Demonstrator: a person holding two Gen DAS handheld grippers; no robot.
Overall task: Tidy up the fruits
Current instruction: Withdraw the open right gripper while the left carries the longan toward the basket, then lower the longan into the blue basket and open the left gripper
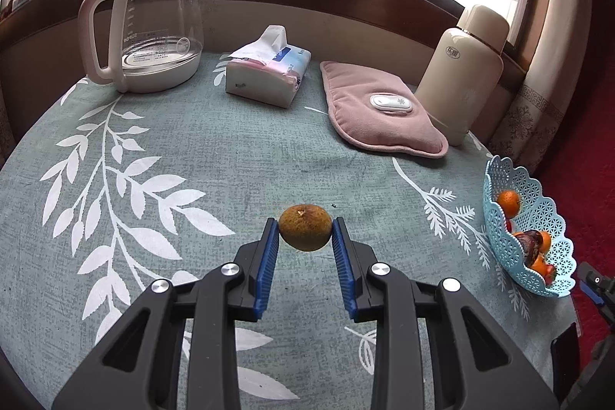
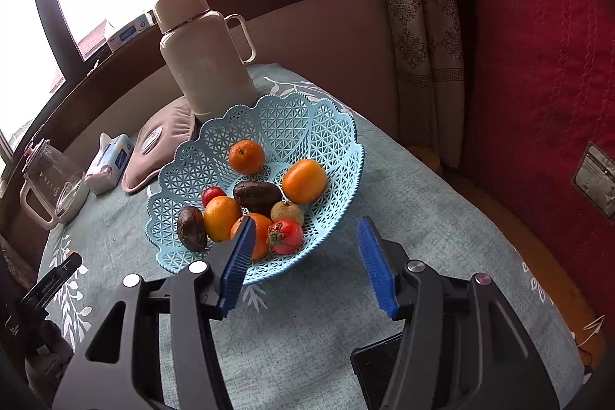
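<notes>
In the left wrist view my left gripper [image 1: 305, 227] is shut on a brownish-green round fruit [image 1: 305, 227], both blue pads touching its sides, just above the teal leaf-print tablecloth [image 1: 153, 160]. The light-blue lattice fruit basket [image 1: 546, 218] stands at the table's right edge. In the right wrist view my right gripper [image 2: 305, 235] is open and empty, hovering over the near rim of the basket [image 2: 330, 125]. The basket holds several oranges [image 2: 246, 156], a red tomato [image 2: 285, 236], two dark avocados [image 2: 257, 196], a small red fruit and a pale greenish fruit [image 2: 287, 212].
At the back of the table stand a glass kettle [image 1: 153, 25], a tissue pack [image 1: 265, 72], a pink heating pad [image 1: 380, 110] and a cream thermos [image 1: 461, 75]. A dark phone [image 2: 380, 371] lies near the front edge. A red quilted surface [image 2: 538, 64] and curtain are to the right.
</notes>
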